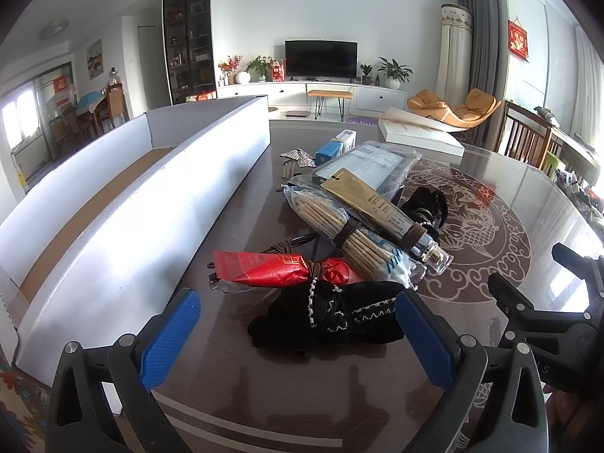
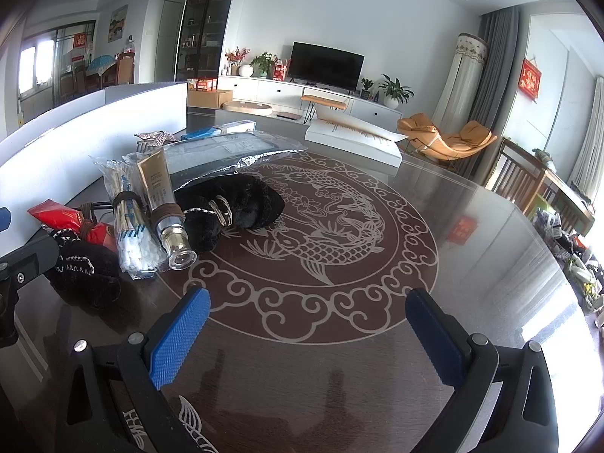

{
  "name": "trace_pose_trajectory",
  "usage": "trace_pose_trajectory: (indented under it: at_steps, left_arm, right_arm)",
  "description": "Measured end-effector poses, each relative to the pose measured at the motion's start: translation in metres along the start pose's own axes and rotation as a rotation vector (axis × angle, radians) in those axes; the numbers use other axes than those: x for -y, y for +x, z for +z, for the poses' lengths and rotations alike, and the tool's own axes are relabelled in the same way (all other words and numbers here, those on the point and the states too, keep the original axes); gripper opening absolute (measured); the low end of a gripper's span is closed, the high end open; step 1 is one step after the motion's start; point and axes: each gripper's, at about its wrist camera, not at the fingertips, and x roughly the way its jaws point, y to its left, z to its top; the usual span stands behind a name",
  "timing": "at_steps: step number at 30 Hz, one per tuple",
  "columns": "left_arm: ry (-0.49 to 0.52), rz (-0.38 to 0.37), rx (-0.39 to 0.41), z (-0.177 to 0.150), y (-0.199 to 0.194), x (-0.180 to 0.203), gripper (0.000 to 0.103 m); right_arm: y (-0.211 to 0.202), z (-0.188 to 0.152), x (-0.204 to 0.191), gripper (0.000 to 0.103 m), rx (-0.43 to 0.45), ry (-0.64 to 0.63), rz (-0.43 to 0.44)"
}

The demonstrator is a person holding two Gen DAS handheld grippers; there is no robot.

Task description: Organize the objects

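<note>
1. Here, a heap of small objects lies on the dark glass-topped surface (image 2: 339,377), just right of a long white box (image 1: 151,204) that stands open at the left.
2. Nearest in the heap is a black stitched pouch (image 1: 332,317), touching a red foil packet (image 1: 271,270) that is tied with brown cord.
3. Behind these lies a clear bag of cotton swabs (image 1: 339,226), with a gold tube with a clear cap (image 1: 381,211) resting across it; each is bound by a brown band.
4. Right of the tube sits a second black velvet pouch (image 2: 241,204), ringed by a metal-looking band.
5. Farther back lie a flat grey pack in clear wrap (image 1: 373,166), a blue and white carton (image 1: 334,149), and a small foil piece (image 1: 298,154).
6. A white lid (image 1: 419,132) rests at the far edge of the surface, well apart from the heap.
7. The left tool (image 1: 298,334) hangs over the near edge with its blue pads wide apart; the stitched pouch lies just ahead, between the pads but ungripped.
8. The right tool (image 2: 307,334) stands equally wide above the bare fish pattern (image 2: 332,226), holding nothing, to the right of the heap.
</note>
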Motion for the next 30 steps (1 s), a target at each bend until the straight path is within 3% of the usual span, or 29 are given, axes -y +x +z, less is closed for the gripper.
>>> trace_pose_trajectory:
  at_steps: [30]
  left_arm:
    - [0.008,-0.004,-0.008,-0.0011,0.0017,0.0037,0.103]
  right_arm:
    - [0.0,-0.0002,-0.0007,0.103,-0.004,-0.001,-0.001]
